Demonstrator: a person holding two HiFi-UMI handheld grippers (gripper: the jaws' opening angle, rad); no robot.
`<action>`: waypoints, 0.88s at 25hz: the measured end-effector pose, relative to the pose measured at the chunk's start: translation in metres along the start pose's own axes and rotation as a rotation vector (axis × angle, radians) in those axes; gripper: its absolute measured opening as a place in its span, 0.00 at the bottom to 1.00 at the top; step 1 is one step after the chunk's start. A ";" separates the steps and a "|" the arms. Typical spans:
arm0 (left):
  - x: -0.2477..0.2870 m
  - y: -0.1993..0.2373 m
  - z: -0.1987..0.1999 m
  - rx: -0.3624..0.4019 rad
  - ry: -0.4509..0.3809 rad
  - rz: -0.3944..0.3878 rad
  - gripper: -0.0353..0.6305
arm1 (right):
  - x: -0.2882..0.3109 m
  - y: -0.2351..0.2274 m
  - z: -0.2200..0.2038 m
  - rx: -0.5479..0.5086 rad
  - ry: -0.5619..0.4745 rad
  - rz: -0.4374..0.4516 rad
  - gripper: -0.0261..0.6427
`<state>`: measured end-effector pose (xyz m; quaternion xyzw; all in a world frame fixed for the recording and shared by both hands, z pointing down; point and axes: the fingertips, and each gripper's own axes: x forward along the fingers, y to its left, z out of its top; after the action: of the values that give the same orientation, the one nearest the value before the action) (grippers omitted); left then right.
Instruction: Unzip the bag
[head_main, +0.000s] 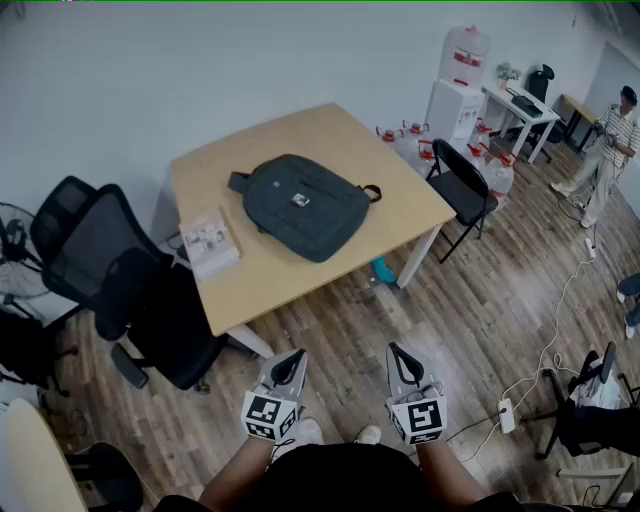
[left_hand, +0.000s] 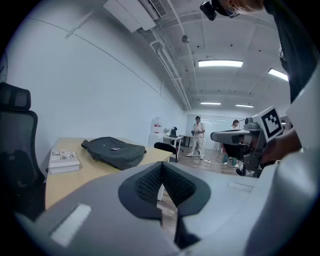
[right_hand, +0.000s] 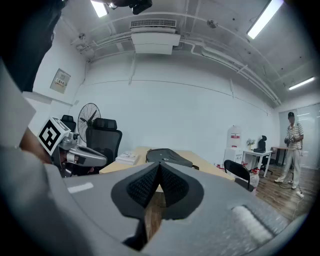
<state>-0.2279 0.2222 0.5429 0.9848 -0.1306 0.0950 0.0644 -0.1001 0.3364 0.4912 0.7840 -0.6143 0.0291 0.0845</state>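
Note:
A dark grey backpack (head_main: 303, 205) lies flat on the light wooden table (head_main: 260, 270), zipped as far as I can tell. The same backpack (left_hand: 114, 152) shows in the left gripper view and, further off, the backpack (right_hand: 167, 156) in the right gripper view. Both grippers are held low over the floor, well short of the table. My left gripper (head_main: 293, 360) is shut with nothing between its pads. My right gripper (head_main: 400, 353) is likewise shut and empty. The left gripper (left_hand: 161, 167) and right gripper (right_hand: 159, 167) each show their tips meeting.
A stack of books (head_main: 209, 243) lies at the table's left edge. Black office chairs (head_main: 120, 280) stand left of the table, a folding chair (head_main: 460, 185) at its right. Water jugs and a dispenser (head_main: 458, 85) stand behind. A person (head_main: 608, 140) stands far right. Cables (head_main: 545, 350) run over the floor.

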 end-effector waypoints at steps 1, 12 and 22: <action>0.000 0.001 0.000 0.000 -0.001 0.000 0.08 | 0.001 0.000 0.000 -0.001 0.001 -0.002 0.04; -0.004 0.027 0.003 0.018 0.003 -0.030 0.08 | 0.022 0.017 -0.002 0.018 0.013 -0.036 0.04; 0.007 0.050 0.003 0.027 0.011 -0.076 0.08 | 0.025 0.011 -0.010 0.083 0.022 -0.127 0.04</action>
<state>-0.2339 0.1717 0.5464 0.9893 -0.0915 0.0994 0.0553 -0.1045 0.3116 0.5057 0.8237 -0.5608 0.0577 0.0604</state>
